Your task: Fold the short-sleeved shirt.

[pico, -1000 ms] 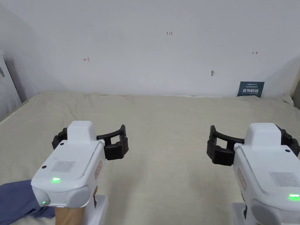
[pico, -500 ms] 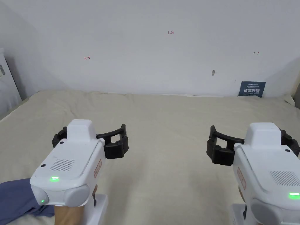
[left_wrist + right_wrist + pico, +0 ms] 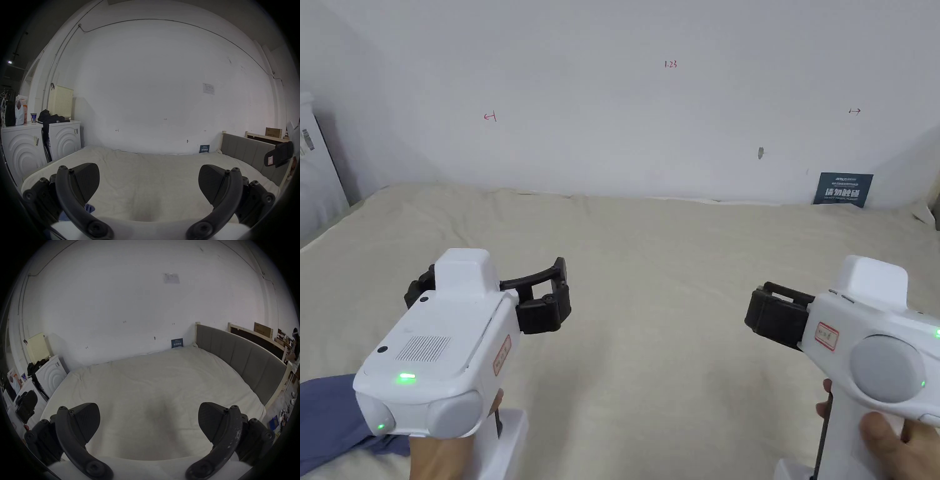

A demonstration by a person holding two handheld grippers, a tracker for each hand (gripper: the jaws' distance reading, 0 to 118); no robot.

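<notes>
Above the cream bedsheet (image 3: 650, 300), both tools hang apart from each other, neither touching cloth. On the left, the left gripper (image 3: 148, 181) has its jaws spread wide with nothing between them. On the right, the right gripper (image 3: 148, 421), turned on its side in the head view, is likewise spread wide and empty. At the near left edge, the blue short-sleeved shirt (image 3: 331, 419) lies crumpled on the sheet, just beside the left hand (image 3: 440, 459).

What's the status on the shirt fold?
Left gripper and right gripper open, empty. Blue shirt bunched at bed's near-left edge, untouched. Nothing in the way.
</notes>
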